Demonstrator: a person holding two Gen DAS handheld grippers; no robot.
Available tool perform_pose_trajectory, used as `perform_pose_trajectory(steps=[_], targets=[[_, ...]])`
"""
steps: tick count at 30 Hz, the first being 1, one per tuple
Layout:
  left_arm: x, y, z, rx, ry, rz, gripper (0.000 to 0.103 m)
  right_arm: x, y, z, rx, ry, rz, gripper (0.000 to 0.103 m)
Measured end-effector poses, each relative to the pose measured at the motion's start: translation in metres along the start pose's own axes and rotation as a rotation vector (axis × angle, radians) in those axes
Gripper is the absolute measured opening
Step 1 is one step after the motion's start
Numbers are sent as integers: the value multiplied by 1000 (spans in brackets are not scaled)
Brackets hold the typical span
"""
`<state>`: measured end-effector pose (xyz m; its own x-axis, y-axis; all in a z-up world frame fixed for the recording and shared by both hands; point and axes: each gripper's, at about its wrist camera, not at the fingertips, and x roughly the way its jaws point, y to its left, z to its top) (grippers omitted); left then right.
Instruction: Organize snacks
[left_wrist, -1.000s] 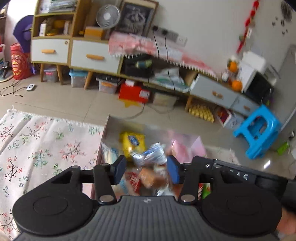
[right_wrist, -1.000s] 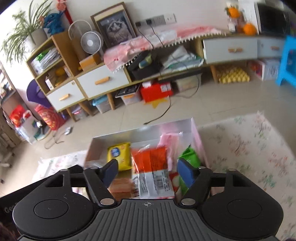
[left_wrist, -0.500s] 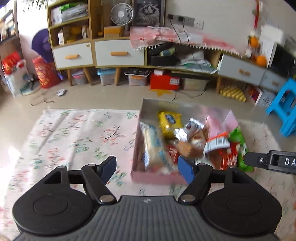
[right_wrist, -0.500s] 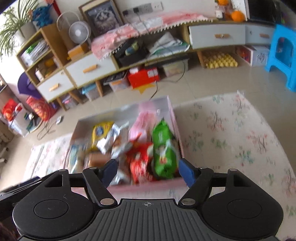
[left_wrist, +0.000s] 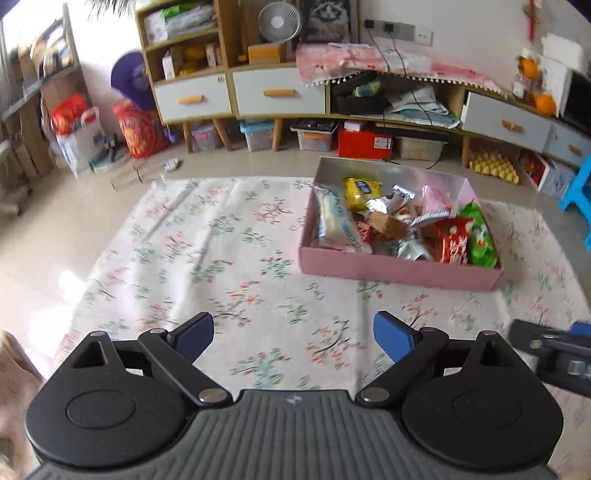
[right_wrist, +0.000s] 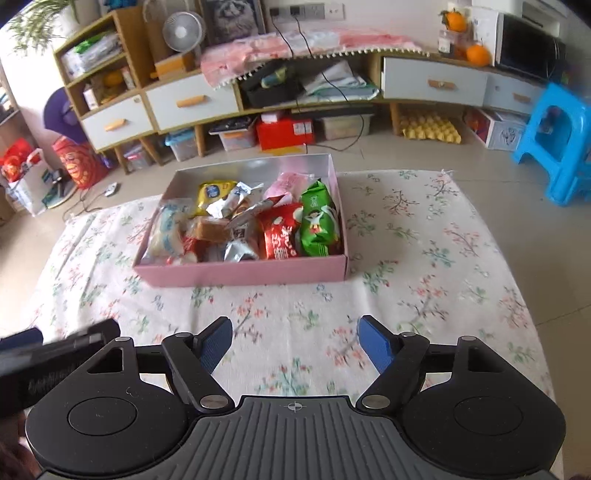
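Note:
A pink box (left_wrist: 399, 266) (right_wrist: 243, 274) sits on a floral cloth (left_wrist: 229, 258) (right_wrist: 406, 266) and holds several snack packs: a yellow pack (left_wrist: 360, 190) (right_wrist: 212, 192), a long white pack (left_wrist: 338, 221) (right_wrist: 168, 230), a red pack (left_wrist: 456, 243) (right_wrist: 279, 234) and a green pack (left_wrist: 478, 232) (right_wrist: 319, 225). My left gripper (left_wrist: 293, 334) is open and empty, well short of the box and to its left. My right gripper (right_wrist: 295, 341) is open and empty, in front of the box. The right gripper's tip shows at the right edge of the left wrist view (left_wrist: 554, 350).
Low cabinets with white drawers (left_wrist: 280, 92) (right_wrist: 192, 101) line the back wall, with storage bins and a red box (left_wrist: 364, 142) (right_wrist: 286, 131) under them. A blue stool (right_wrist: 557, 144) stands at the right on the tiled floor.
Both grippers have pulled back and up from the box, which now lies farther away. A second ago the snacks sat right between the fingers. Both grippers stay open.

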<state>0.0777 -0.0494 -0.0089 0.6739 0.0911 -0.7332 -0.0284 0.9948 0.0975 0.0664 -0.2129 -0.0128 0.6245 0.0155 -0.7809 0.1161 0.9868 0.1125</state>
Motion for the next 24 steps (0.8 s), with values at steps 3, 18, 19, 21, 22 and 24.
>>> perform_pose_trajectory(steps=[3, 18, 19, 21, 22, 24], targets=[[-19, 4, -13, 16, -55, 38, 94, -20, -4, -13, -24, -32, -3, 82], [-44, 7, -42, 54, -137, 61, 103, -50, -17, -53, 43, -9, -32, 99], [-44, 7, -43, 59, -135, 48, 103, -50, -14, -54, 20, -8, -21, 99], [-42, 6, -44, 64, -108, 7, 103, -51, -8, -56, -20, -10, 20, 99], [-41, 5, -45, 68, -99, 2, 103, -51, -5, -58, -39, -12, 19, 99], [-42, 2, -47, 81, -101, 6, 103, -51, 1, -59, -75, -17, -19, 99]])
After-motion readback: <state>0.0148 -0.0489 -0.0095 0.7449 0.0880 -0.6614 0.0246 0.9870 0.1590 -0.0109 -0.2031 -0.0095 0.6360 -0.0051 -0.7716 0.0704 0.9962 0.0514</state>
